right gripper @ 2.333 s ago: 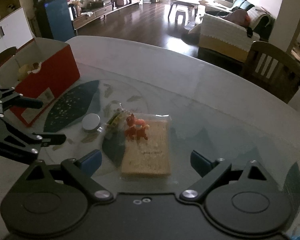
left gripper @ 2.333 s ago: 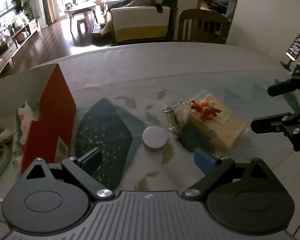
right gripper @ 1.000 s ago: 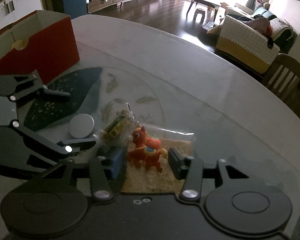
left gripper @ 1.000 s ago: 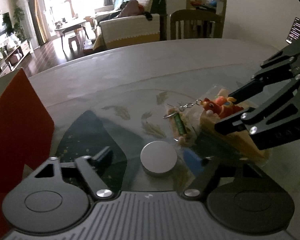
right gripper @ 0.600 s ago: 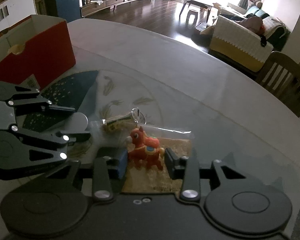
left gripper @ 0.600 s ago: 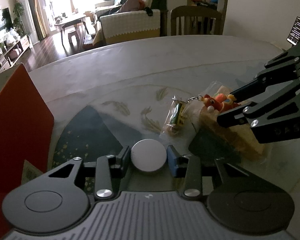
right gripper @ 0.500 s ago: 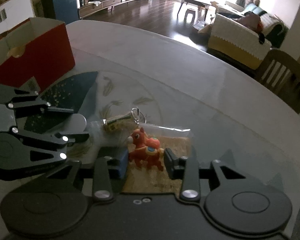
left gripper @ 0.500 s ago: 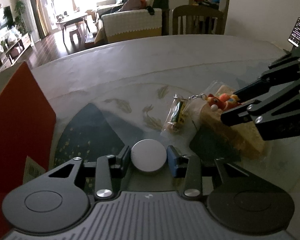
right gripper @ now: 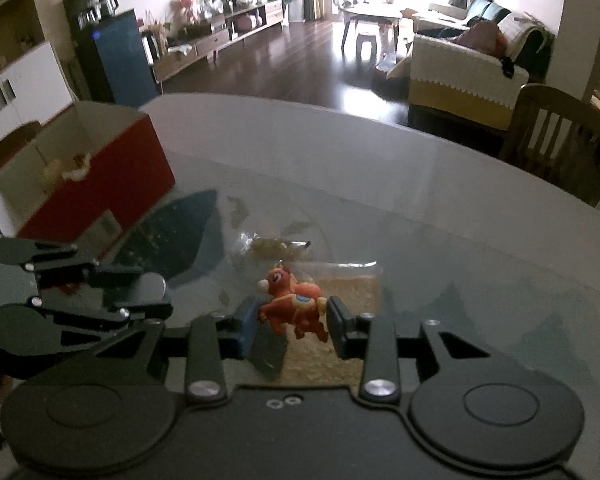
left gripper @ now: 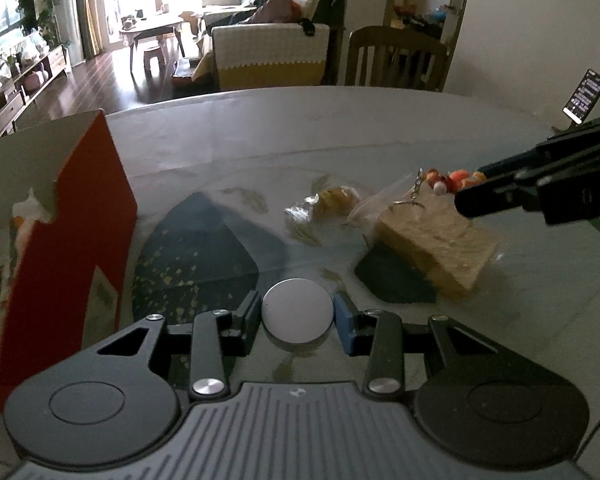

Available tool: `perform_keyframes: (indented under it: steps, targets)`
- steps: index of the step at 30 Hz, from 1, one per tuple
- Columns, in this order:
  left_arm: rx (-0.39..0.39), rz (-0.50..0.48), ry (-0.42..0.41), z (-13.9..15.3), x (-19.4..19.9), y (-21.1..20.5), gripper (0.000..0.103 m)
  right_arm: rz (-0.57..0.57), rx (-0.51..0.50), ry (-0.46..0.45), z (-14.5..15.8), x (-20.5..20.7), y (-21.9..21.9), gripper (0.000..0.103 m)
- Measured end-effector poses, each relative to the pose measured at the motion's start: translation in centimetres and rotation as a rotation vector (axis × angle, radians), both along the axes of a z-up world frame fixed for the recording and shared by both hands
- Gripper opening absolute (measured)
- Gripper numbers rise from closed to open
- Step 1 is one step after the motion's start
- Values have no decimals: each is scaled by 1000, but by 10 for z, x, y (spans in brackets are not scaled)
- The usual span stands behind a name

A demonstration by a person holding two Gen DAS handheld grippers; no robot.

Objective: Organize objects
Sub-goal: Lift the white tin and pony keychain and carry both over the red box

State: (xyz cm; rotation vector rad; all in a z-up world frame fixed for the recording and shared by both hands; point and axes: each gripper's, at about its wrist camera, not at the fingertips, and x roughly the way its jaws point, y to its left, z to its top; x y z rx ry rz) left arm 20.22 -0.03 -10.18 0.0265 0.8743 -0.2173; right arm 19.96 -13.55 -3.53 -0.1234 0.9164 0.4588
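Orange toy horse (right gripper: 294,306) is sitting pinched in the right tongs (right gripper: 292,322); the left tongs (left gripper: 298,316) are gripping a grey disc (left gripper: 298,316), red box (left gripper: 66,240) lying leftward.

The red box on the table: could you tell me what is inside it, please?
Inside the red box, a pale crumpled item shows against the far wall. The near wall hides the floor and anything lower.

Hardly any writing can be read. The side of the right gripper (left gripper: 452,184), seen from the left wrist view, carries raised letters too blurred to make out. The phone (left gripper: 584,96) on a stand at the far right shows lines of text too small to read, as is the pale label on the red box (right gripper: 94,200).
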Motion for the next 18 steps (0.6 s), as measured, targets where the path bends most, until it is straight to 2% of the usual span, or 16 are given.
perform_keyframes:
  steps: [7,18]
  targets:
    - [-11,-17,-15,26,-25,6,38,8,28,-16,29,-18,-1,36]
    - [-27,-27,-64,71,-60,30,38,69,33,-63,69,-55,27,36]
